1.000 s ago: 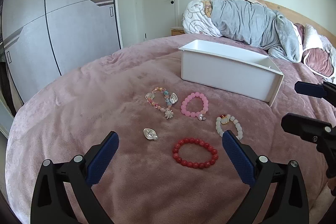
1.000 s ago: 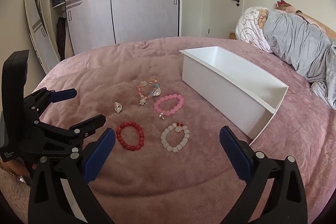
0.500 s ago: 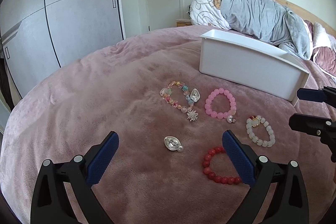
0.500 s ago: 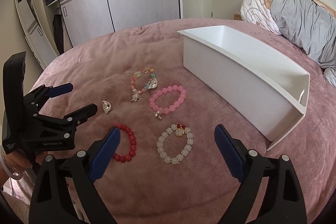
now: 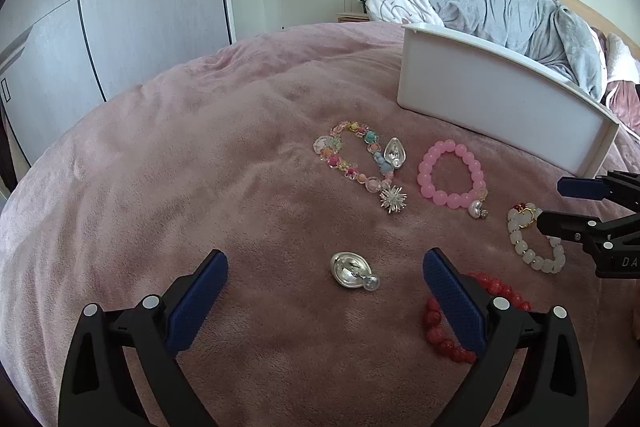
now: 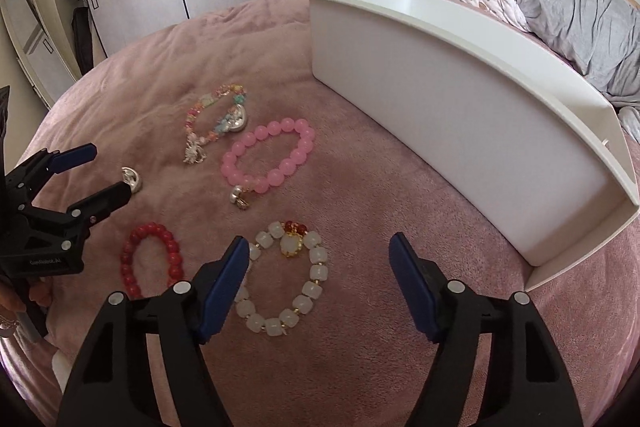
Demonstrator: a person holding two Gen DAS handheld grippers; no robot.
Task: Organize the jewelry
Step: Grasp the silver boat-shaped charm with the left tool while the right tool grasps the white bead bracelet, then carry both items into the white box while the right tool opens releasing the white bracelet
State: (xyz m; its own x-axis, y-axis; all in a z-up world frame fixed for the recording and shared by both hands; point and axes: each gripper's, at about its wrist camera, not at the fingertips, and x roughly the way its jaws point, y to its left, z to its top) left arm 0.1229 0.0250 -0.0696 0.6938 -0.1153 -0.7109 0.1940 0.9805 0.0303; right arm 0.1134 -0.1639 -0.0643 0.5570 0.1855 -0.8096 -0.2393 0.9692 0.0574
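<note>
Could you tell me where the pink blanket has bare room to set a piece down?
The wide stretch of pink plush blanket left of the multicoloured bead bracelet and silver shell-shaped charm is free. It is crowded between that bracelet, the pink bead bracelet and the white plastic bin.

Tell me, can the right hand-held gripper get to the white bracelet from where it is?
Probably yes. The white bracelet lies flat on the pink blanket just ahead of the right hand-held gripper, with nothing on top of it. The jaws are closing, nothing gripped yet, and the red bracelet sits clear to the side.
</note>
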